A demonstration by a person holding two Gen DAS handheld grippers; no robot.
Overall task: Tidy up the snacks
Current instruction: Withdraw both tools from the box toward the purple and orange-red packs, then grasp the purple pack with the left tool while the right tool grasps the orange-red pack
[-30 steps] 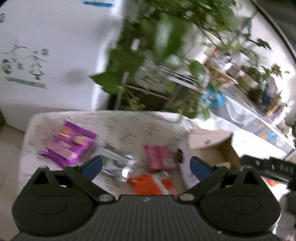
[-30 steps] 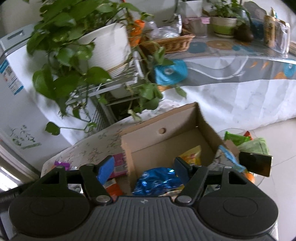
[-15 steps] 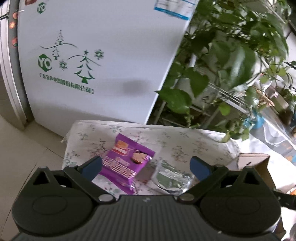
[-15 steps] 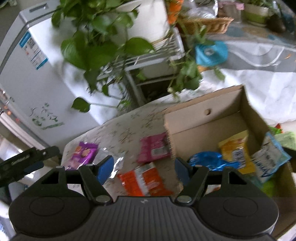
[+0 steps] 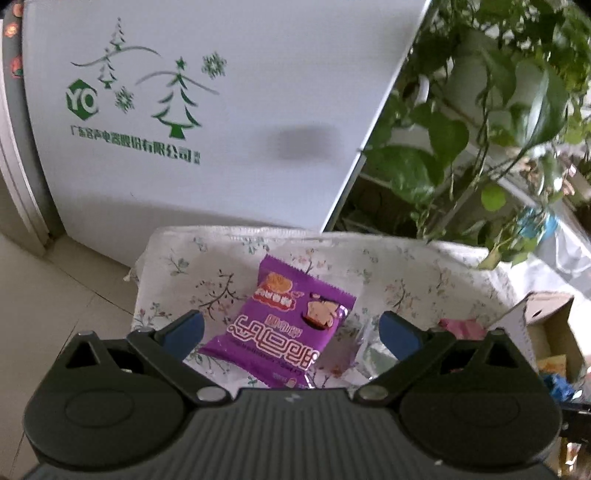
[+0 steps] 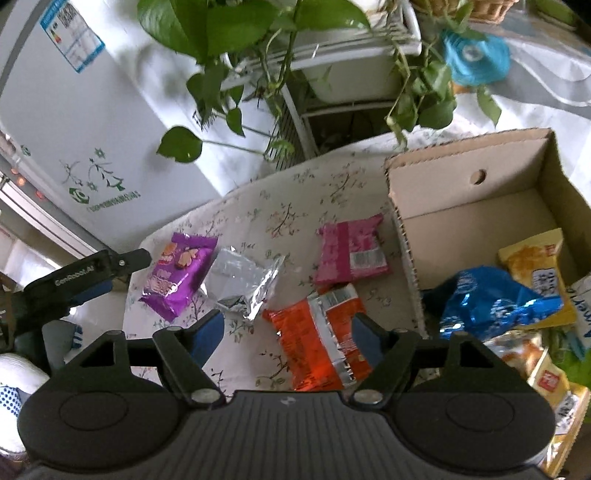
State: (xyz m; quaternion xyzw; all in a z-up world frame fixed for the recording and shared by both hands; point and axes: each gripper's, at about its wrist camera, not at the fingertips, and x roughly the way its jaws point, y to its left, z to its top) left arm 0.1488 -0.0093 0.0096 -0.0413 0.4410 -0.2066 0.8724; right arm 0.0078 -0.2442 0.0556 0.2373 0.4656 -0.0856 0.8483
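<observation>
A purple snack packet [image 5: 284, 325] lies on the floral tablecloth [image 5: 207, 266], and my open left gripper [image 5: 291, 330] hovers just over its near end. It also shows in the right wrist view [image 6: 179, 269], with the left gripper [image 6: 92, 275] to its left. A silver packet [image 6: 245, 280], a pink packet [image 6: 351, 251] and an orange packet [image 6: 321, 339] lie on the cloth. My open right gripper [image 6: 290, 339] hovers above the orange packet. A cardboard box [image 6: 458, 177] at the right holds blue [image 6: 495, 299] and yellow [image 6: 535, 262] snack bags.
A white fridge [image 5: 221, 110] with a green tree logo stands behind the table. A wire rack [image 6: 332, 55] with trailing green plants [image 6: 240, 22] stands behind the table's far edge. More snack bags [image 6: 554, 380] lie at the lower right.
My left gripper has swung left and closer to the purple packet. My right gripper has moved left from the box to above the orange packet.
</observation>
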